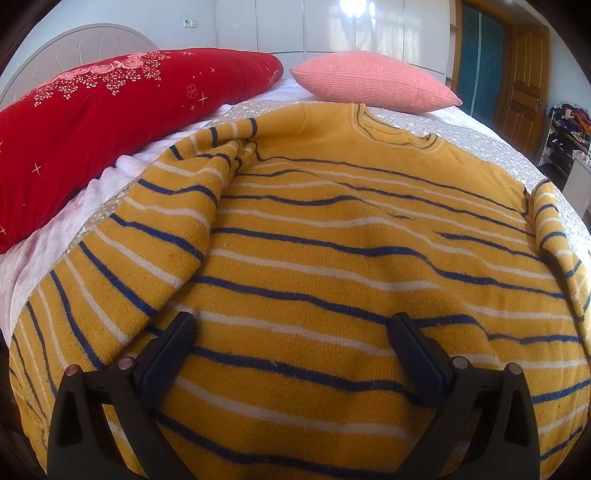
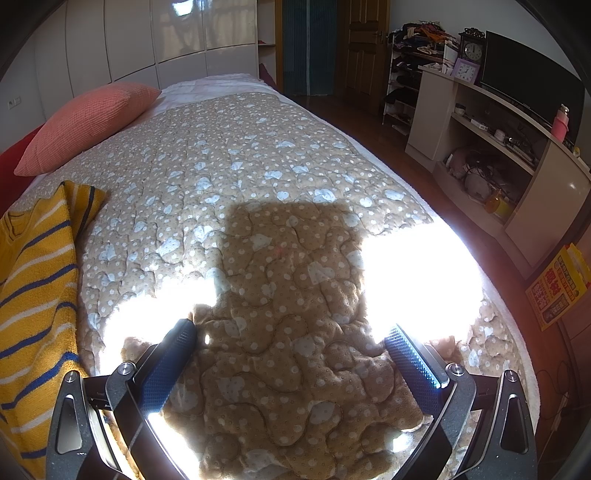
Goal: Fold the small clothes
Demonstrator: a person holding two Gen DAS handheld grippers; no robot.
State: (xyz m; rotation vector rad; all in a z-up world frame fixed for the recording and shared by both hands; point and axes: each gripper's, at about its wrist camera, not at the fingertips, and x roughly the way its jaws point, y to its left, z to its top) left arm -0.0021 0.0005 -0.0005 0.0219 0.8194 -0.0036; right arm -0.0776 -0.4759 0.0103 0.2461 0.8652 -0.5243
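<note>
Hovering low over the near part of a yellow sweater (image 1: pixel 332 258), the left gripper (image 1: pixel 291 332) is seen with its two black fingers spread wide apart and nothing held between them. The sweater, knitted with blue and white stripes, is spread flat on a quilted bedspread (image 2: pixel 258 166), its hem nearest and its collar (image 1: pixel 395 133) farthest. One sleeve (image 1: pixel 147 236) is already laid slantwise, its edge overlapping the body on the left of the view; the other sleeve (image 1: pixel 554 236) is bunched along the opposite edge.

In the right wrist view, the right gripper (image 2: pixel 291 332) is likewise held with its fingers well apart and empty, over bare bedspread beside the sweater, whose striped edge is visible at the left. Strong sunlight and a square shadow are cast across the quilt.

Farther back, a red quilt (image 1: pixel 92 129) and a pink pillow (image 1: pixel 373 81) are seen near the headboard; beyond the bed, a white wardrobe (image 1: pixel 314 26) and wooden door (image 1: pixel 524 74) are visible.

The folding is judged to be at an early stage: garment flattened, no grasp yet made. The next move would likely call for an edge to be pinched, perhaps the bunched sleeve or the hem, and carried over the body.
</note>
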